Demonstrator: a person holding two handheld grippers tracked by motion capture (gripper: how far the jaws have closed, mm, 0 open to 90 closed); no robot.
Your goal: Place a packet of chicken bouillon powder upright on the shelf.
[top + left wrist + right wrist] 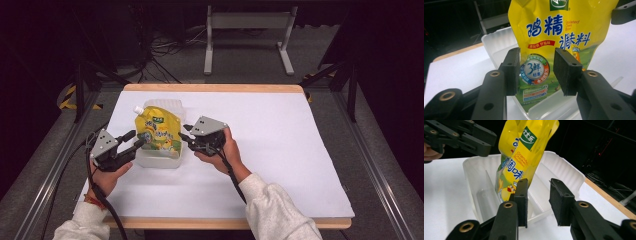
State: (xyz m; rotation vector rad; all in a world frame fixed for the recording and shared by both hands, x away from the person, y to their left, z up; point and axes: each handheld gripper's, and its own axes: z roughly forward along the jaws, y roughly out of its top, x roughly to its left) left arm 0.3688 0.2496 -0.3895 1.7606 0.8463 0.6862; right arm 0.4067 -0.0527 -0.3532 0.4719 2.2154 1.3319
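A yellow spouted seasoning pouch [159, 132] stands upright, leaning slightly, in a translucent white plastic container [160, 161] on the table. My left gripper [134, 140] sits at the container's left side. In the left gripper view its jaws [537, 56] are open, straddling the lower part of the pouch [554, 32] without pressing on it. My right gripper [186, 134] is at the container's right side. Its open jaws [537, 183] face the container's near wall [564, 167], with the pouch [524, 152] just beyond. The left gripper's jaw [461, 137] shows at the top left of the right gripper view.
The table is covered with a white sheet [280, 150] and has a wooden edge [215, 88]. Inside the container are ribbed dividers [486, 187]. Beyond the table stand a grey metal frame [247, 35] and floor cables [165, 50]. Rails run along both sides.
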